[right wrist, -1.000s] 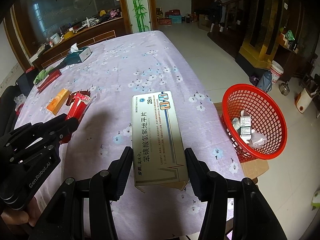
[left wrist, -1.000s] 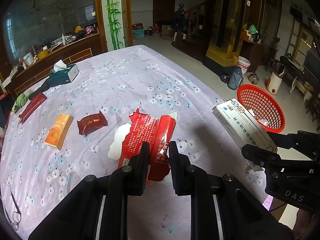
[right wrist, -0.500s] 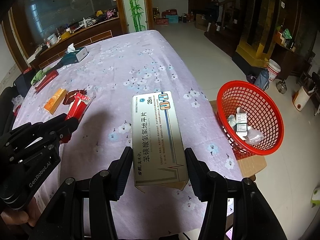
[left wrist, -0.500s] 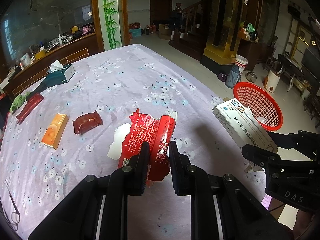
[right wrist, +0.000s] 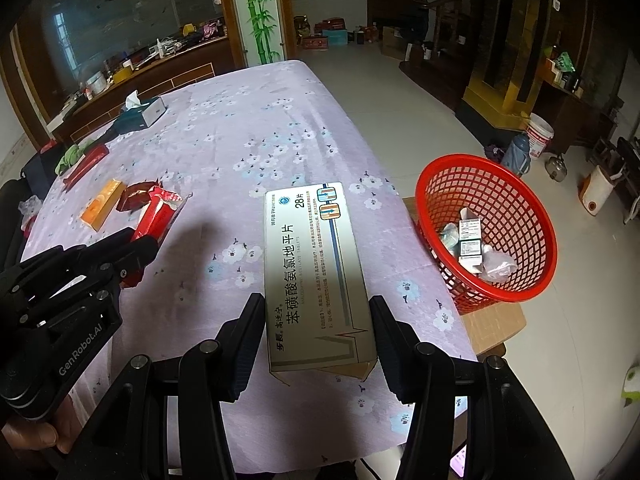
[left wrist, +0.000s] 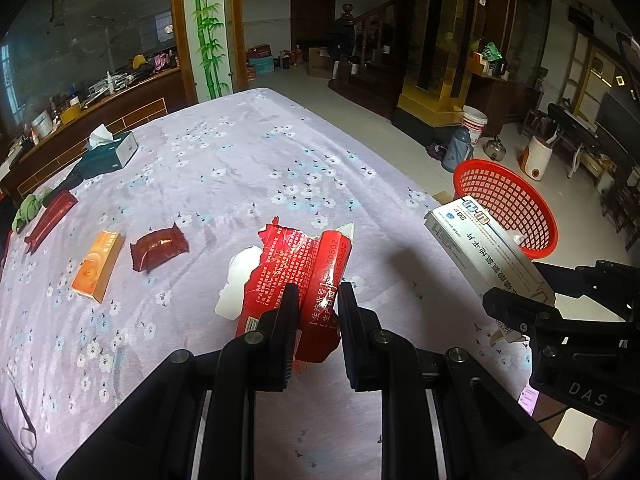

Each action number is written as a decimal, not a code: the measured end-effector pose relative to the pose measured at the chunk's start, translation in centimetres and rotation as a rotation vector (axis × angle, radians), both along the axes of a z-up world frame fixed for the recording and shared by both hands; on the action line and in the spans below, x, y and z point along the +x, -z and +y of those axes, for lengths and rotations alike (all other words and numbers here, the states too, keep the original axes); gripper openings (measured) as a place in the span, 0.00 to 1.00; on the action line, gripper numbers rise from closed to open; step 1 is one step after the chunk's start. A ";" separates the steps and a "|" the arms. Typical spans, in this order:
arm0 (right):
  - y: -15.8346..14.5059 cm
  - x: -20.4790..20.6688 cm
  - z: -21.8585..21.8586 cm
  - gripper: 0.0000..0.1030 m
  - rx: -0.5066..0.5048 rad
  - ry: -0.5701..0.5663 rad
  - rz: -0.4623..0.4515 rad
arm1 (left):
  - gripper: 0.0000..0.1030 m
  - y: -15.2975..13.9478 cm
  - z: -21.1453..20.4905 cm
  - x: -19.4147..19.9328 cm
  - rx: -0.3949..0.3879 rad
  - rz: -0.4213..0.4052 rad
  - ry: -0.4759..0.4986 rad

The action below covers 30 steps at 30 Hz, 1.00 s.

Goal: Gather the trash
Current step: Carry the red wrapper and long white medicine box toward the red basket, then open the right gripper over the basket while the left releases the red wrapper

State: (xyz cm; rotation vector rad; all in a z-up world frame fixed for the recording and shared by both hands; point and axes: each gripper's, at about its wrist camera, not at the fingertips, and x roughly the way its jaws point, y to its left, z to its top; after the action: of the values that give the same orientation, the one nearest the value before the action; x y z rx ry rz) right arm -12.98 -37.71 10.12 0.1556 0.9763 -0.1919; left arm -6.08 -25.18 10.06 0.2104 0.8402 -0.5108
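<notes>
While the left gripper (left wrist: 318, 300) clamps a torn red wrapper (left wrist: 296, 268) above the floral tablecloth (left wrist: 240, 168), the right gripper (right wrist: 318, 312) grips a white medicine box (right wrist: 316, 272) near the red basket (right wrist: 532, 216).

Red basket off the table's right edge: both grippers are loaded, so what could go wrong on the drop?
The red basket sits lower, beyond the table edge, so an early release could land short. The right gripper grips only the near end of the long medicine box, which may pivot. The torn red wrapper hangs loosely in the left gripper and could slip.
</notes>
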 end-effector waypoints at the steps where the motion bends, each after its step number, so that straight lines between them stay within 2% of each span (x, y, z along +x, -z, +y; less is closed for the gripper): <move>1: 0.0 -0.1 -0.1 0.55 0.000 0.002 -0.001 | 0.18 0.0 -0.1 0.0 0.001 0.000 0.002; 12: 0.1 -0.6 -2.5 0.55 0.022 0.050 -0.004 | 0.18 -0.1 -2.6 -0.1 -0.004 0.011 0.055; 15: -0.3 -1.1 -4.9 0.55 0.048 0.098 -0.019 | 0.18 -0.5 -4.1 -0.1 -0.019 0.016 0.096; 20: -1.0 -2.4 -11.2 0.55 0.093 0.223 -0.045 | 0.18 -1.6 -7.8 0.2 -0.053 0.026 0.180; 30: -2.2 -3.3 -21.0 0.55 0.196 0.323 -0.081 | 0.18 -2.8 -18.3 1.3 -0.141 0.112 0.338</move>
State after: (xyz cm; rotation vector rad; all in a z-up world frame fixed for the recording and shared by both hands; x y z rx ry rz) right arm -16.23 -58.70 12.30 0.4983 0.8840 -0.3833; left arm -4.79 -43.47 12.84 0.1960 0.8784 -0.9022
